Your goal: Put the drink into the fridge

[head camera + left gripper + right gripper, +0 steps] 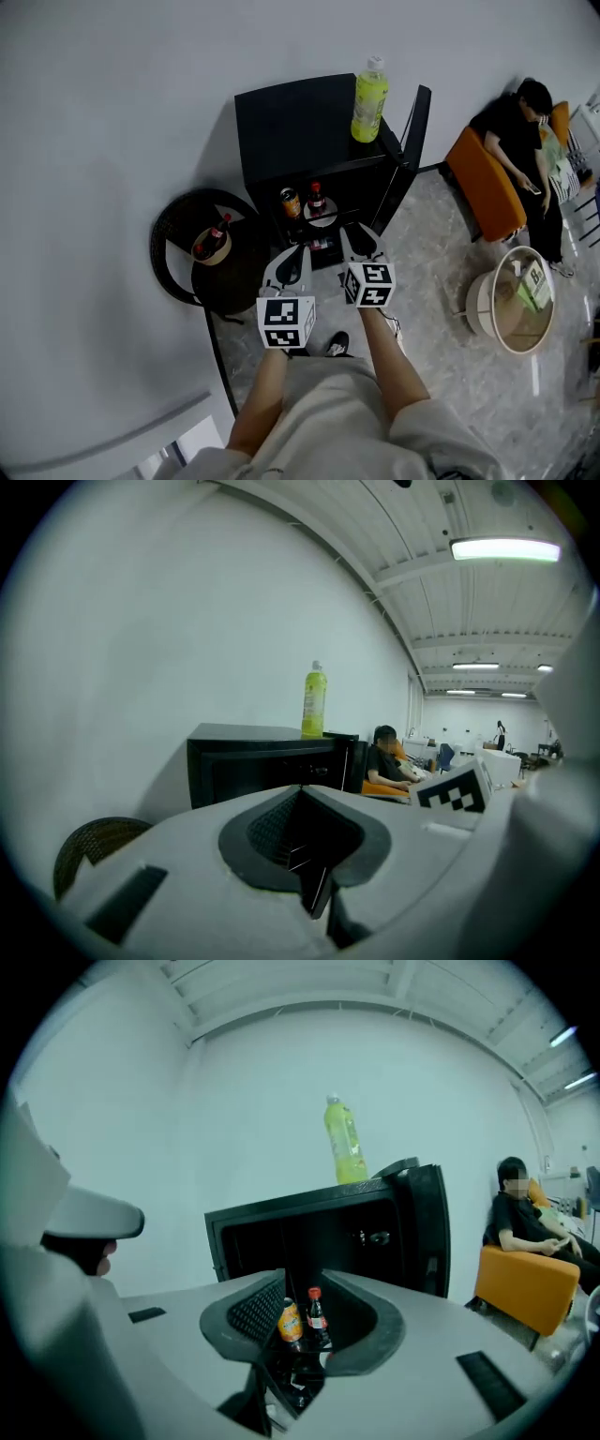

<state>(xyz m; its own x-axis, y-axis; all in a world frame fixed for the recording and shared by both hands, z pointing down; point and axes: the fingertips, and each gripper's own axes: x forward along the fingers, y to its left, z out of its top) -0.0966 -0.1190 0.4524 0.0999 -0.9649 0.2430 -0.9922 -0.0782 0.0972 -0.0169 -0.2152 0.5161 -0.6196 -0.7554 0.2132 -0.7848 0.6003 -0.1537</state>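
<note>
Fingers on the left gripper press together on nothing; the right gripper gapes a little, empty. A can and small bottle stand in the open fridge. The green bottle on top, at one o'clock, looks left to do.

No legible text; yellow bottle label, can print too small.

Orange sofa stands on marbled floor beside a white wall.
</note>
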